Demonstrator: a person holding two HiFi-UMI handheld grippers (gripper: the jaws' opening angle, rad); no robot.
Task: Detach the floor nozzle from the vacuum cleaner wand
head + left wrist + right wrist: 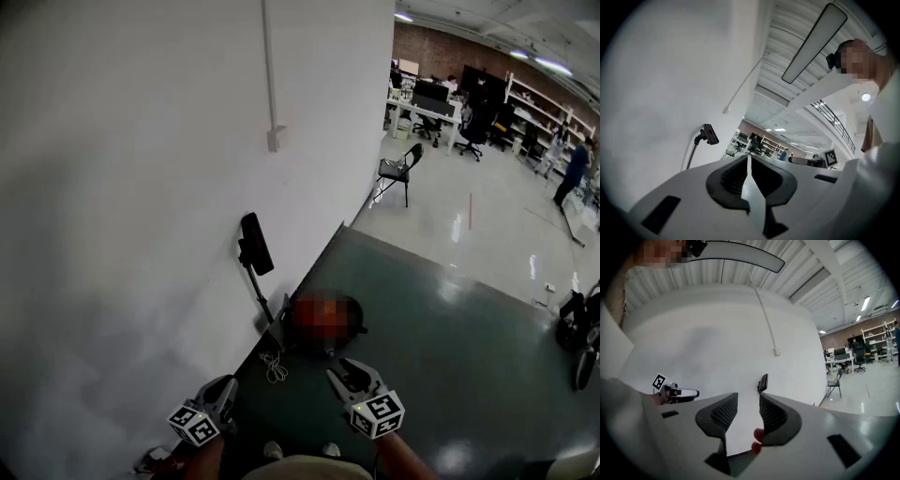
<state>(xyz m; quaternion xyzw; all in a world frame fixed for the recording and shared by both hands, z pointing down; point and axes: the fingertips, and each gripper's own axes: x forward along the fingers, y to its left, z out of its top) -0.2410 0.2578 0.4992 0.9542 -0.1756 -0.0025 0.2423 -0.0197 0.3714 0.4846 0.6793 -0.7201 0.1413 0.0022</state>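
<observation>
At 12 o'clock the floor nozzle (255, 244) tops the wand (261, 292) against the wall (141, 187), well apart; left gripper (228, 382) fingers clenched empty, right gripper (339, 367) fingers a slit apart, empty, so best close in, open up, brace wand w/ L, pull nozzle straight w/ R.

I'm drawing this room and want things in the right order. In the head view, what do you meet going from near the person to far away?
left gripper and right gripper, side by side → floor nozzle on its wand against the wall → black chair → desks
</observation>
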